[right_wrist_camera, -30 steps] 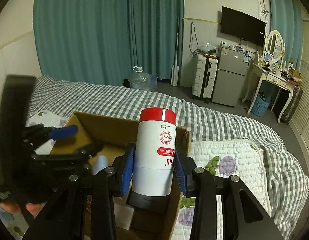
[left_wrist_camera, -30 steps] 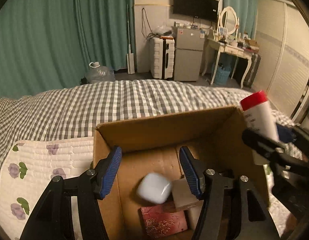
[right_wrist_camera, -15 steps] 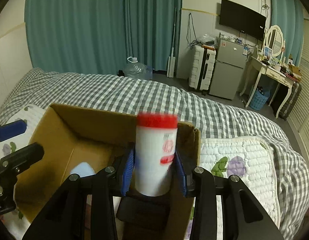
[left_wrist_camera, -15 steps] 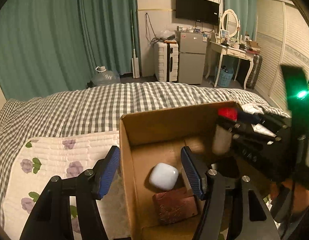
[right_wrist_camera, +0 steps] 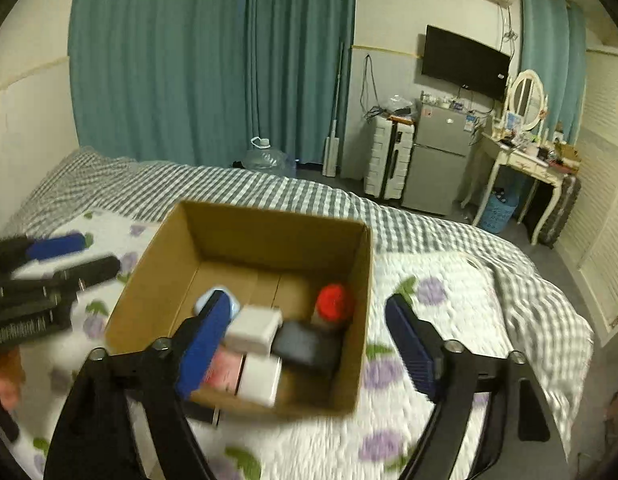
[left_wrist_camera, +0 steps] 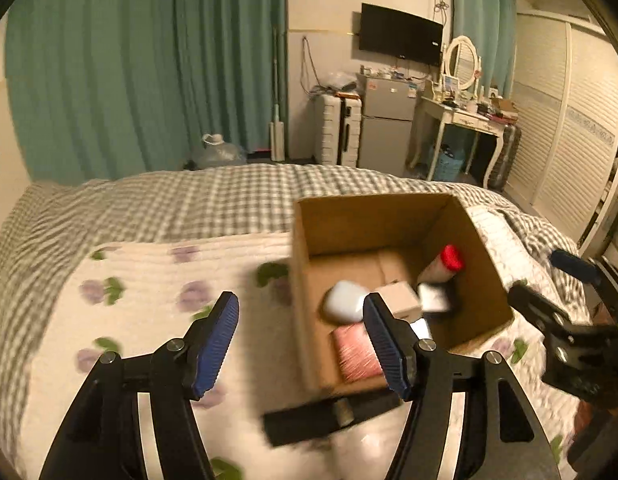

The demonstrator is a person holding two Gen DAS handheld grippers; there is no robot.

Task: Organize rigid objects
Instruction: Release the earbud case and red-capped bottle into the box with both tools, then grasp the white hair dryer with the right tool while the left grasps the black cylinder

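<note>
An open cardboard box (left_wrist_camera: 481, 240) (right_wrist_camera: 245, 224) sits on the floral quilt. Inside lie a white bottle with a red cap (left_wrist_camera: 449, 262) (right_wrist_camera: 335, 304), a pale rounded case (left_wrist_camera: 343, 300) (right_wrist_camera: 211, 294), white boxes (left_wrist_camera: 399, 298) (right_wrist_camera: 255, 326), a dark item (right_wrist_camera: 305, 346) and a pink box (left_wrist_camera: 355, 352). My left gripper (left_wrist_camera: 301, 340) is open and empty, over the box's left wall. My right gripper (right_wrist_camera: 309, 344) is open and empty above the box's near right part; it also shows in the left wrist view (left_wrist_camera: 549, 284).
A black flat object (left_wrist_camera: 329, 416) lies on the quilt (left_wrist_camera: 149, 300) in front of the box. The gingham bedspread (right_wrist_camera: 269, 192) lies beyond. Fridge (right_wrist_camera: 441, 160), suitcase (right_wrist_camera: 389, 160) and dressing table (right_wrist_camera: 521, 160) stand by the far wall.
My right gripper opened and let go of the red-capped bottle, which now lies in the box, and drew back. My left gripper moved left and back from the box.
</note>
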